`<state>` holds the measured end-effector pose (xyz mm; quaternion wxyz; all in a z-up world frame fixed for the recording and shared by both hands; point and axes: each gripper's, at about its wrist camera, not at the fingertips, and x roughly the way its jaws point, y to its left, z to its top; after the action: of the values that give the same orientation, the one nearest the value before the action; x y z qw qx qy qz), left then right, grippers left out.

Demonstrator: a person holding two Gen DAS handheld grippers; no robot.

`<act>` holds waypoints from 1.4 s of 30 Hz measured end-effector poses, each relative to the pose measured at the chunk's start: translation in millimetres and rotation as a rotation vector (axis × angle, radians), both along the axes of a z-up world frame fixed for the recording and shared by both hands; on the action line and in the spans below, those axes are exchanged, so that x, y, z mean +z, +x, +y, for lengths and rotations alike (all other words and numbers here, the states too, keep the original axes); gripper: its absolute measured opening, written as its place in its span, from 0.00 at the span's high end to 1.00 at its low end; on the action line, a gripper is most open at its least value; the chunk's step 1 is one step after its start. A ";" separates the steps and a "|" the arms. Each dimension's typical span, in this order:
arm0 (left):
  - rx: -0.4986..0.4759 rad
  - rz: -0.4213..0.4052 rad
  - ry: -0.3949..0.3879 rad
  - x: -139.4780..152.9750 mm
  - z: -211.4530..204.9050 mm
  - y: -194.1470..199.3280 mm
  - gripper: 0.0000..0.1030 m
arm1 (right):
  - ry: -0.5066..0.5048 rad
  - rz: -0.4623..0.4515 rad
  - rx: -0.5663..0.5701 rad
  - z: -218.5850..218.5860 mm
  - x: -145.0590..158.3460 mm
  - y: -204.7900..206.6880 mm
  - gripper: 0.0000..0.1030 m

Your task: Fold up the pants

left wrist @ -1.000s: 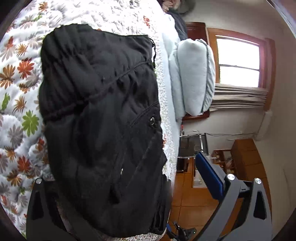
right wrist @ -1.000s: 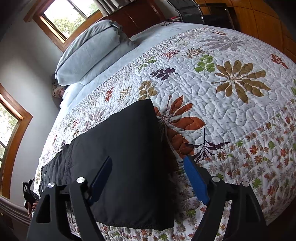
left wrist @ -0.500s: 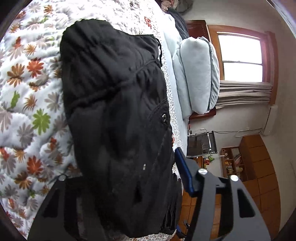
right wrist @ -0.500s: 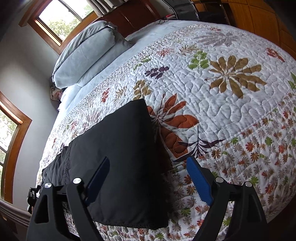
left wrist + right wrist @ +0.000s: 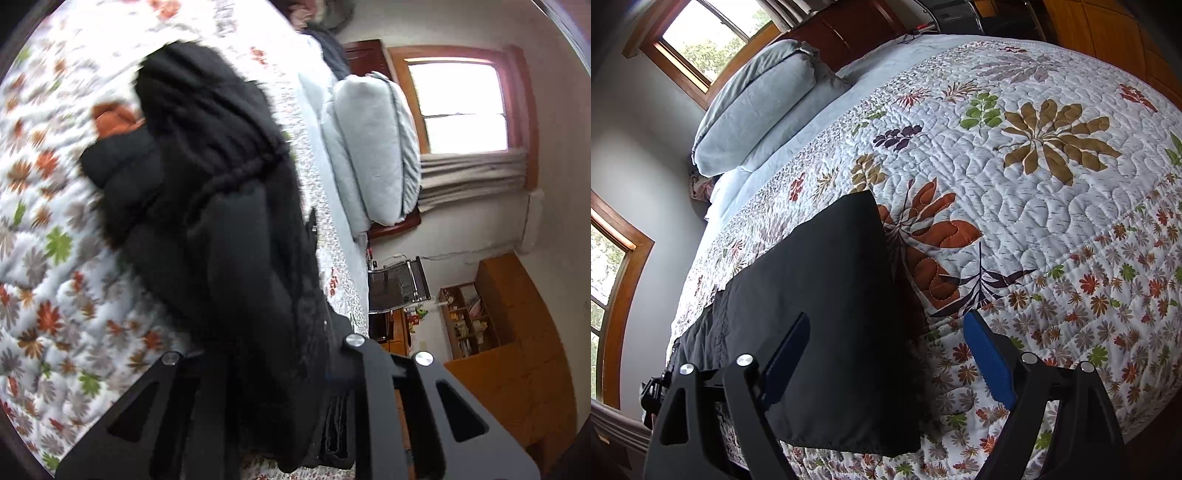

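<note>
Since a second ago the left gripper (image 5: 280, 373) has been closing its fingers, and they are now clenching a thick bunch of the black pants (image 5: 221, 229) at the waist end; the cloth is rising off the quilt (image 5: 55, 295) there, bunching and blurring where it was lying flat before. In the left wrist view an orange leaf of the quilt is now showing at ten o'clock of the heap, where black cloth was covering it.

Over on the other side, the right gripper (image 5: 886, 358) is hanging with its fingers spread wide, one blue pad (image 5: 986, 362) over the quilt and the other over the hem end of the pants, nothing pinched between them (it has barely shifted in that second).

My guess is that the fold is just starting: the waist end is being picked up to be carried over toward the leg end. For that, the next move is going to need a steady lift and a sweep across, with the right fingers either pinning or taking the hem so the whole garment is not dragging along.

As for the pants, they are lying along the bed's near edge, with the pillow (image 5: 764, 110) off at eleven o'clock in the right wrist view. They are looking matte, dark and heavy, smooth and squared at the hem, rumpled and gathered at the waist.
</note>
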<state>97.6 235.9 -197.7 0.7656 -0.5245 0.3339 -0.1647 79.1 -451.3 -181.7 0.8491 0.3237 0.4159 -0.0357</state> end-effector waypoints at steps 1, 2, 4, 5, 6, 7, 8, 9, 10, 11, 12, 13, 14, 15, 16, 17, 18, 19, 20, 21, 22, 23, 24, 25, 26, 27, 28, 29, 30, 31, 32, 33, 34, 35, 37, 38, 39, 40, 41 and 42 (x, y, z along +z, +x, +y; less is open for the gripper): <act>-0.007 -0.022 0.017 6.5 -3.6 -1.0 0.85 | 0.001 -0.001 -0.001 -0.1 -0.2 -0.6 0.17; -0.016 -0.045 0.036 13.2 -7.3 -2.5 0.85 | 0.003 -0.002 -0.002 -0.3 -0.4 -1.1 0.17; -0.037 -0.086 0.074 28.0 -17.1 -3.5 0.84 | 0.008 -0.003 -0.007 -1.5 -1.1 -3.0 0.17; -0.047 -0.103 0.086 34.1 -21.3 -4.1 0.83 | 0.011 -0.006 -0.009 -2.6 -1.3 -4.1 0.17; -0.059 -0.122 0.101 41.6 -26.7 -4.8 0.82 | 0.014 -0.008 -0.011 -3.1 -1.4 -5.1 0.17; -0.068 -0.136 0.115 47.1 -31.1 -5.3 0.82 | 0.016 -0.010 -0.015 -4.5 -1.7 -6.0 0.17; -0.077 -0.150 0.131 52.5 -35.5 -6.2 0.81 | 0.018 -0.011 -0.016 -5.4 -1.5 -6.8 0.17; -0.086 -0.166 0.144 58.8 -41.0 -7.4 0.80 | 0.018 -0.015 -0.016 -6.2 -1.2 -7.6 0.17; -0.093 -0.176 0.147 62.8 -44.9 -8.3 0.79 | 0.017 -0.017 -0.017 -6.7 -0.7 -8.7 0.17; -0.101 -0.185 0.147 66.5 -48.9 -9.2 0.78 | 0.016 -0.019 -0.018 -7.4 -0.2 -9.3 0.17; -0.112 -0.200 0.152 71.6 -54.3 -10.1 0.77 | 0.017 -0.022 -0.018 -7.9 0.1 -9.6 0.17; -0.124 -0.220 0.155 77.2 -60.4 -11.7 0.75 | 0.019 -0.025 -0.018 -8.8 0.4 -10.5 0.17; -0.135 -0.238 0.155 81.9 -66.0 -13.0 0.74 | 0.020 -0.028 -0.019 -9.5 0.7 -11.1 0.17; -0.145 -0.251 0.157 85.9 -71.5 -14.2 0.74 | 0.021 -0.032 -0.020 -10.3 0.9 -11.7 0.17; -0.156 -0.266 0.166 90.7 -77.5 -16.0 0.73 | 0.021 -0.035 -0.021 -11.1 1.1 -12.6 0.17; -0.165 -0.277 0.174 94.3 -82.2 -17.6 0.73 | 0.023 -0.037 -0.022 -12.2 1.1 -13.2 0.17; -0.177 -0.293 0.184 99.1 -88.8 -19.8 0.73 | 0.024 -0.038 -0.023 -12.8 1.0 -13.5 0.17; -0.188 -0.305 0.191 102.9 -94.4 -21.6 0.73 | 0.027 -0.040 -0.024 -13.5 0.9 -13.9 0.17; -0.197 -0.316 0.196 106.1 -99.6 -23.3 0.72 | 0.029 -0.043 -0.025 -14.3 1.0 -14.6 0.17; -0.209 -0.324 0.200 109.3 -105.6 -25.0 0.71 | 0.031 -0.046 -0.027 -15.0 1.3 -14.9 0.17; -0.221 -0.333 0.205 112.5 -111.9 -26.9 0.70 | 0.033 -0.051 -0.028 -15.8 2.2 -15.9 0.17; -0.232 -0.340 0.209 114.7 -117.5 -28.5 0.69 | 0.036 -0.056 -0.029 -16.4 2.9 -16.2 0.17; -0.239 -0.346 0.212 117.2 -122.2 -25.9 0.69 | 0.040 -0.061 -0.029 -16.8 3.7 -16.4 0.17; -0.245 -0.350 0.216 118.9 -126.4 -23.4 0.68 | 0.041 -0.064 -0.030 -17.2 4.5 -16.9 0.17; -0.252 -0.353 0.222 120.2 -130.6 -22.6 0.68 | 0.043 -0.070 -0.029 -17.5 6.1 -17.3 0.17; -0.260 -0.356 0.231 122.0 -136.3 -20.8 0.68 | 0.043 -0.077 -0.025 -17.5 8.2 -17.4 0.17; -0.265 -0.358 0.236 122.9 -139.6 -16.6 0.68 | 0.042 -0.081 -0.021 -17.1 9.7 -17.3 0.17; -0.267 -0.358 0.239 125.6 -141.0 0.1 0.68 | 0.040 -0.086 -0.018 -16.2 11.7 -17.4 0.17; -0.272 -0.361 0.243 126.1 -143.9 8.4 0.67 | 0.039 -0.093 -0.010 -15.0 14.3 -16.9 0.17; -0.275 -0.360 0.250 122.4 -135.9 8.9 0.67 | 0.037 -0.097 -0.004 -13.7 15.9 -16.2 0.17; -0.281 -0.364 0.262 125.3 -137.7 11.1 0.66 | 0.034 -0.102 0.005 -12.4 18.0 -14.7 0.17; -0.293 -0.368 0.276 126.5 -142.7 12.0 0.65 | 0.031 -0.107 0.014 -10.7 19.9 -13.6 0.17; -0.307 -0.372 0.298 128.0 -148.6 12.5 0.65 | 0.026 -0.113 0.024 -8.5 22.5 -12.3 0.17; -0.315 -0.375 0.316 132.8 -151.9 18.6 0.65 | 0.023 -0.118 0.030 -6.7 24.5 -11.1 0.17; -0.342 -0.379 0.365 136.0 -166.3 21.5 0.65 | 0.026 -0.129 0.045 -3.3 27.1 -8.8 0.17; -0.357 -0.380 0.379 136.5 -174.2 23.7 0.64 | 0.029 -0.134 0.052 -2.3 27.6 -7.9 0.17; -0.372 -0.381 0.396 136.7 -182.3 26.2 0.64 | 0.031 -0.137 0.057 -1.1 27.7 -6.9 0.17; -0.389 -0.383 0.418 136.3 -189.5 27.9 0.63 | 0.032 -0.137 0.062 0.2 27.3 -5.5 0.17; -0.400 -0.386 0.433 137.5 -193.7 27.4 0.63 | 0.036 -0.135 0.068 1.7 26.3 -4.0 0.17; -0.417 -0.386 0.452 136.5 -201.5 29.6 0.63 | 0.041 -0.134 0.077 3.3 24.6 -2.3 0.17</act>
<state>127.2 34.4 -61.1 0.8611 -0.2218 0.3113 -0.3353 76.8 -448.0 -157.1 0.8689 0.3265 0.3710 0.0272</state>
